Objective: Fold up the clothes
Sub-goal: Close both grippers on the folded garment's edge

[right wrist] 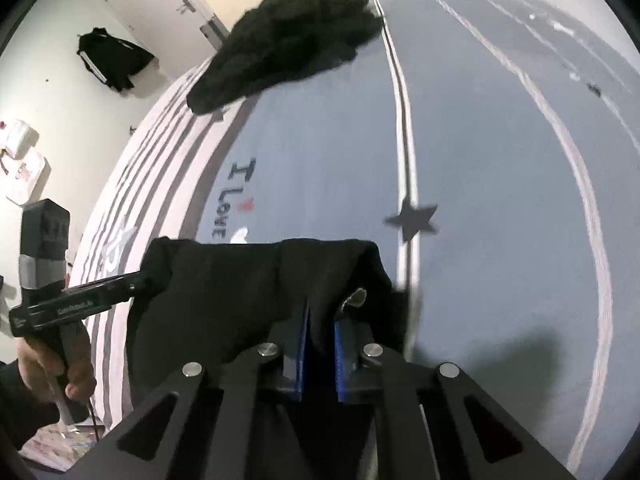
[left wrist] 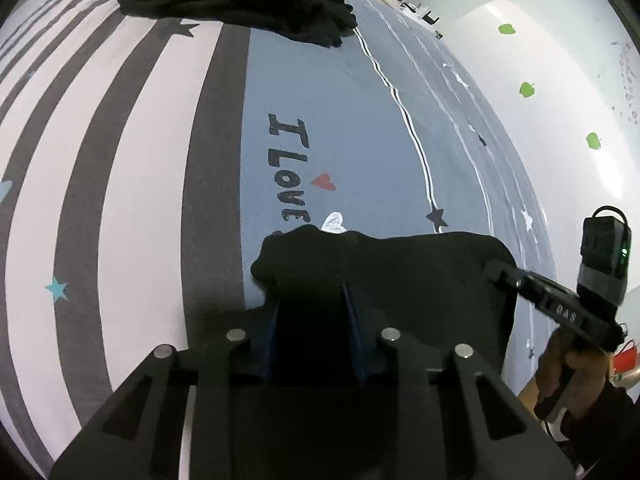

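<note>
A black garment [left wrist: 400,272] hangs stretched between my two grippers above the bed; it also shows in the right wrist view [right wrist: 248,280]. My left gripper [left wrist: 312,292] is shut on its left edge, the cloth bunched between the blue pads. My right gripper [right wrist: 320,312] is shut on its right edge, next to a small pale label [right wrist: 354,298]. The right gripper enters the left wrist view at the right [left wrist: 496,270]. The left gripper enters the right wrist view at the left [right wrist: 140,278]. A heap of black clothes [left wrist: 240,0] lies far up the bed, also in the right wrist view [right wrist: 288,44].
The bed sheet [left wrist: 340,120] is blue-grey with "I LOVE" lettering [left wrist: 288,168], stars, and a pink and grey striped part [left wrist: 100,160] on the left. A white wall with green apple stickers [left wrist: 528,90] stands to the right. A black jacket [right wrist: 112,60] hangs by a door.
</note>
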Tool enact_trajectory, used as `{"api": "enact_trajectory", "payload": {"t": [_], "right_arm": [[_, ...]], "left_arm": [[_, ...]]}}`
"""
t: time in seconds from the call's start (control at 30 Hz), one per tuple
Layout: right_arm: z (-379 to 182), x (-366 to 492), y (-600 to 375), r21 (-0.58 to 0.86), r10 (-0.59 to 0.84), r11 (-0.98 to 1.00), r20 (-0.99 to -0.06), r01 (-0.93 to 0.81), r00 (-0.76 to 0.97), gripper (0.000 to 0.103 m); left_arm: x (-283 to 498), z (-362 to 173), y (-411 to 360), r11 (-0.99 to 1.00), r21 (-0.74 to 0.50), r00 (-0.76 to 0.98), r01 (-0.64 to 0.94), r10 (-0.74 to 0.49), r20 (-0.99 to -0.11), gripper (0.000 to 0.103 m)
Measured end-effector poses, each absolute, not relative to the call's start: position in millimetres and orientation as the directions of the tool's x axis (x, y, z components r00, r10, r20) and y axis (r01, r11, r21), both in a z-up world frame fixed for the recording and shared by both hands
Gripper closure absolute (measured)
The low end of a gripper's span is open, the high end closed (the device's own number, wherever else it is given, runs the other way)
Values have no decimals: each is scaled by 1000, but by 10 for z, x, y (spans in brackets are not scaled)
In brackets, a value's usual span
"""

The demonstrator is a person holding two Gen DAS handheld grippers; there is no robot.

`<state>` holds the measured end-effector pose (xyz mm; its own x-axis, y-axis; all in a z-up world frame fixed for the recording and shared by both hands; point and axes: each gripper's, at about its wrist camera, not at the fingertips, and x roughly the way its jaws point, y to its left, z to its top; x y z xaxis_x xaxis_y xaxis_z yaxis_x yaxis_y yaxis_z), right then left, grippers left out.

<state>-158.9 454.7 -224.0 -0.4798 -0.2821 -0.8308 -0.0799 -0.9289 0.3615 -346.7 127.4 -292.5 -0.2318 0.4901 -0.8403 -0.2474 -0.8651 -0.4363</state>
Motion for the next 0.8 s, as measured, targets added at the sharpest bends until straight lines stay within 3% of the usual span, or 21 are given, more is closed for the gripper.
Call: {"api": "enact_trajectory", "payload": {"t": [0.1,0.2,0.33,0.43,0.53,0.57,0.63,0.8], "right_arm": [[-2447,-1698,4633,348,-268,-931,-854,-107,-446,97],[-2784,-1850,4560,299,-237,-949,-885,-100,-401,97],[-2802,-1945,4557,301,-227,-946,-881,-121,-415,92],[-2607,-1732,4710,337,-245,-931,-862,-140,-444,73],[-2395,-1420,4786,306,-211,-942,-856,-134,-472,72],[-2340,-1320,4767,298,-205,-946,-857,-130,-472,72],[-2244,-1102,4692,301,-215,-946,-858,-117,-467,70],[-2295,-661,4224,339,-287,-939,-869,-62,-403,72]], "left_arm": [[-3517,-3105,1352,-895,-380,-223,-233,429,-875,71],[-3586,-3208,1396,-914,-335,-239,-230,387,-890,57],[-3602,-3106,1270,-908,-366,-220,-204,407,-886,48],[-3468,-2862,1052,-897,-401,-268,-186,439,-858,48],[-3171,-2608,992,-871,-413,-284,-266,481,-830,51],[-3071,-2563,1015,-869,-402,-277,-288,477,-834,60],[-2854,-2527,1128,-851,-419,-243,-318,500,-831,66],[-2538,-2694,1478,-824,-416,-171,-384,507,-845,68]]}}
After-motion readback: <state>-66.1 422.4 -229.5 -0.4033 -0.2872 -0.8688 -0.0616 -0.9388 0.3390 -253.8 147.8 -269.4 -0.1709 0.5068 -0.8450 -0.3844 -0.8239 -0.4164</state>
